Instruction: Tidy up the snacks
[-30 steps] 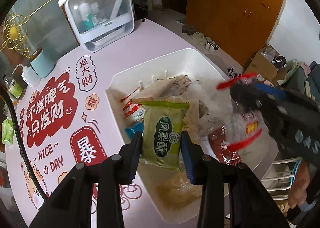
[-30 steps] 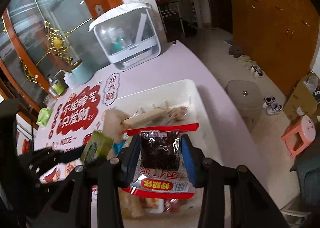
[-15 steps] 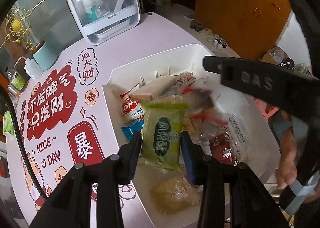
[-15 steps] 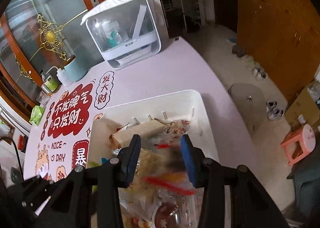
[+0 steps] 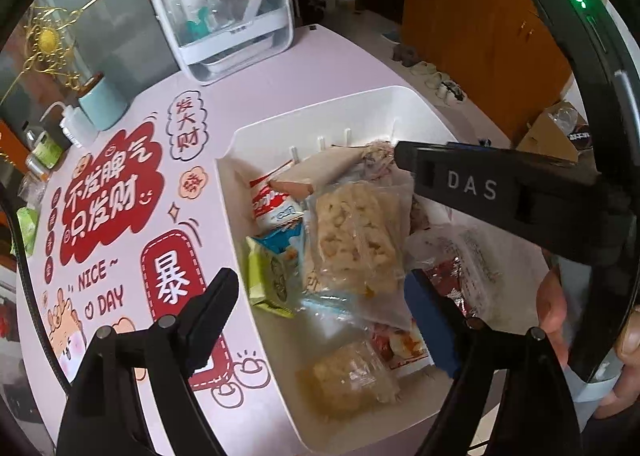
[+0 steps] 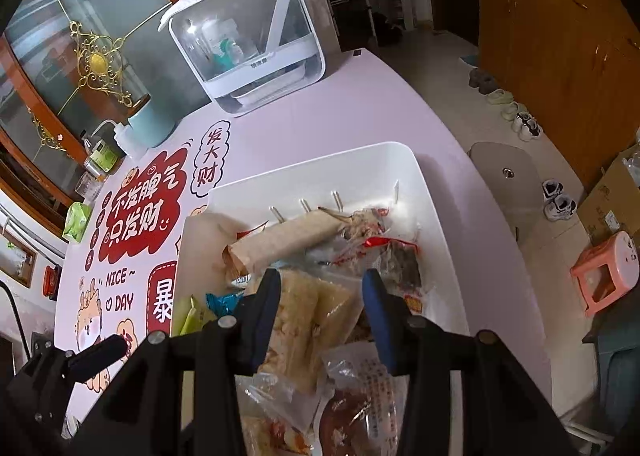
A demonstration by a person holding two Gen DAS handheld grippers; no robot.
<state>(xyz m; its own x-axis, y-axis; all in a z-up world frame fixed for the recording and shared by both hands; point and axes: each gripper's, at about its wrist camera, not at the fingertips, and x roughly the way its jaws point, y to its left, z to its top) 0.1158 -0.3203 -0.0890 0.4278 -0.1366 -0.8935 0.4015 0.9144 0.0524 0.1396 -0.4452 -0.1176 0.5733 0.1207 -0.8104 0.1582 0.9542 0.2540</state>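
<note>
Snacks mostly gathered in the white bin; sorting looks close to done.

Nearest, the left gripper (image 5: pixel 320 308) is opening wide over the bin's near end, nothing between its pads. The right gripper (image 6: pixel 320 308) stands narrow around a clear pack of pale rice crackers (image 6: pixel 308 320); whether it grips, I cannot tell. The white bin (image 5: pixel 416 104) holds a green packet (image 5: pixel 268 276), a red-and-white pouch (image 5: pixel 268 206) and a brown wrapped roll (image 6: pixel 288 238). Beyond, on the pink table (image 5: pixel 288 72), stands a clear storage box (image 5: pixel 224 12).

"NICE DAY" and 暴 on the pink tabletop (image 5: pixel 320 68), "DAS" on the right claw (image 5: pixel 472 186)
</note>
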